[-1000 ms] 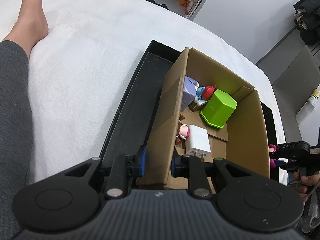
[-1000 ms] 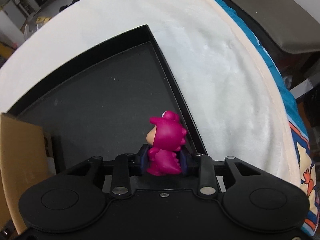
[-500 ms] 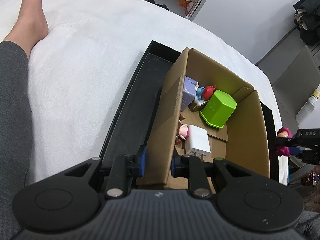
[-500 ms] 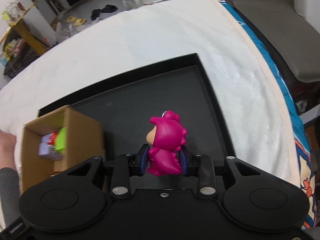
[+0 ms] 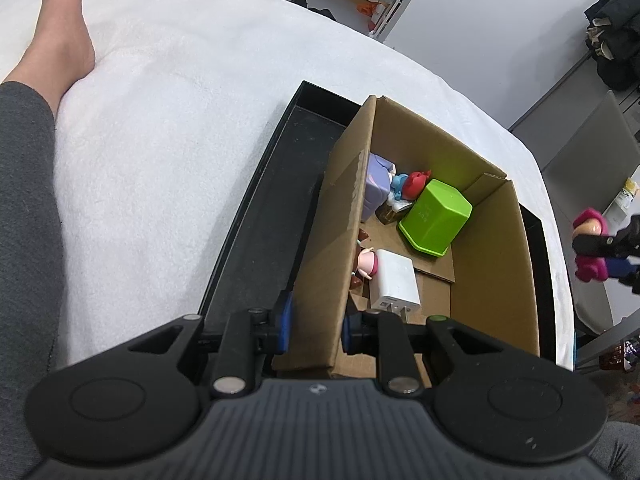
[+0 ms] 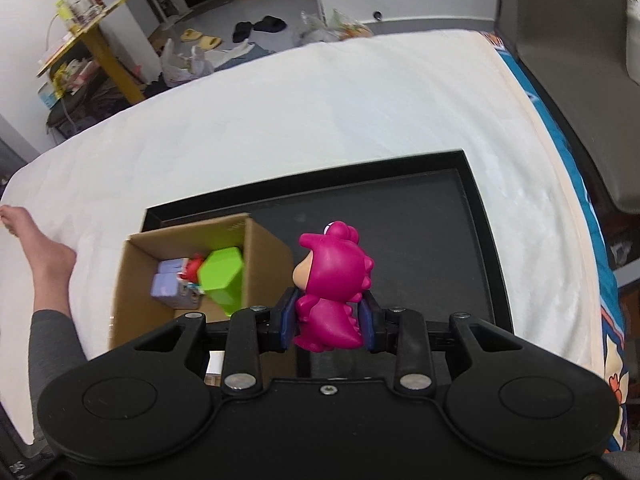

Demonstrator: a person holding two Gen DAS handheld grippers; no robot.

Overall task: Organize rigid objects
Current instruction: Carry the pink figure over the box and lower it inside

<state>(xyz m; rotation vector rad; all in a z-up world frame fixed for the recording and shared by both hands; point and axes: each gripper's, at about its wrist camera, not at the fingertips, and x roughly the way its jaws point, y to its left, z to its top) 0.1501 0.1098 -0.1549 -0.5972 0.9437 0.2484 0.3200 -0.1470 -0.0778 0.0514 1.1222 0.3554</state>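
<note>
The right gripper (image 6: 327, 322) squeezes the pink toy (image 6: 330, 286) (up over the tray (image 6: 478, 216)), and the left gripper (image 5: 314, 326) pinches 1 box (image 5: 492, 264) wall, so a loose squeeze could drop the toy outside the box.

Left wrist view sits low and close at the near-left corner of the cardboard box (image 5: 492, 264), looking steeply down along that wall into it, black tray (image 5: 276, 200) to the box's left, white bed cover (image 5: 180, 120) beyond. Right wrist view is higher and further back, on the box's right side, facing down across the tray (image 6: 460, 240) with the box (image 6: 264, 248) at lower left. Shared: box and contents incl. green container (image 5: 436, 216) (image 6: 222, 276), tray, bed cover, bare foot (image 5: 64, 36) (image 6: 40, 248).
</note>
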